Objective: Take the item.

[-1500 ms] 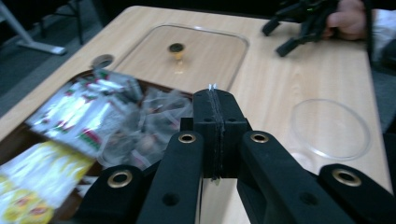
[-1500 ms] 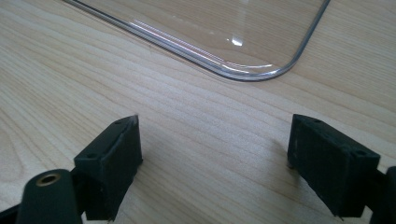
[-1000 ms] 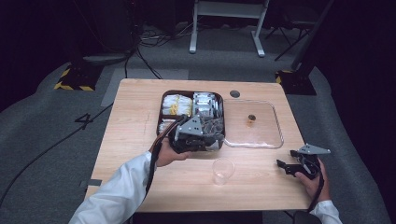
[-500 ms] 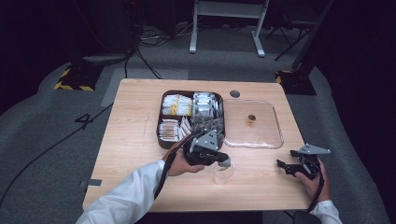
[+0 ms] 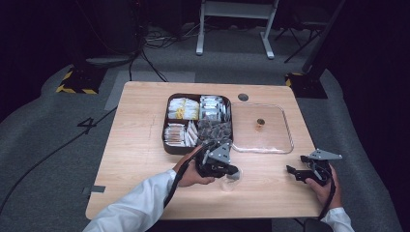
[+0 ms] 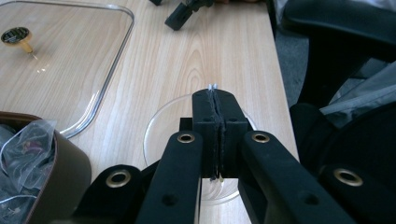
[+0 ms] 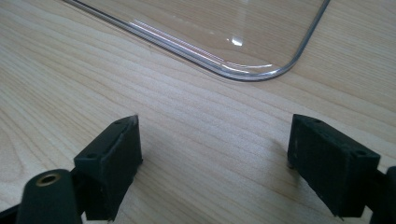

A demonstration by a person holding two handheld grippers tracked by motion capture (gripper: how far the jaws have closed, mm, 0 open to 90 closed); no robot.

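Near the lower middle of the high view, the left claw (image 5: 235, 172) sits low over a small clear dish (image 5: 231, 179) on the table (image 5: 140, 159), just below the brown compartment tray (image 5: 167, 126). The person's left hand (image 5: 191, 173) wraps the claw's body from the left, and the white sleeve (image 5: 133, 208) runs down to the bottom edge, the forearm angled up and to the right across the frame. In the left gripper view the two black jaws are pressed together with a thin white sliver pinched between them, too small to tell what it is; they point along the table over the dish (image 6: 161, 130), whose round rim curves around them at centre frame. A corner of the tray (image 6: 65, 158) with crinkled clear packets lies at the lower left of that view, and the clear flat lid (image 6: 70, 70) with its little gold knob (image 6: 16, 36) lies in the upper left.

At the lower right of the high view the right claw (image 5: 293, 172) rests close to the table's edge, held by the right hand (image 5: 325, 186), pointing left, well apart from the dish. Its jaws stand wide with nothing between them; the right gripper view shows bare wood between the pads, with the rounded corner of the lid (image 7: 261, 74) beyond.
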